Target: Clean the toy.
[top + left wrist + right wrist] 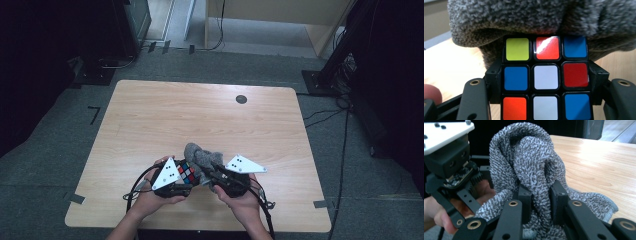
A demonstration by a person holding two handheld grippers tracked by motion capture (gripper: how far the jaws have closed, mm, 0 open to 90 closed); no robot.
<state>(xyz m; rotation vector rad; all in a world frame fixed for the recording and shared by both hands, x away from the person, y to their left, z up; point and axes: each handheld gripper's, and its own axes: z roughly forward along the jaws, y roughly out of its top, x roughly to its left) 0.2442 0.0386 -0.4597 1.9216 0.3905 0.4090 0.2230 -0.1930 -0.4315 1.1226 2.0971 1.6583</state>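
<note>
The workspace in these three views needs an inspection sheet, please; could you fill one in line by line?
Surface: pale wooden table, with a small dark round disc near its far edge.
Job's things: colour-tile puzzle cube and a grey fluffy cloth draped against the cube's top edge.
Clutter: nothing seen.
Grippers: left gripper shut on the cube's sides; right gripper pinches a fold of the cloth. Both held at the table's near edge.
Cables: black cable loops from the left gripper; further cables lie on the floor at the right.
Surroundings: grey carpet, dark stands, tape marks.
</note>
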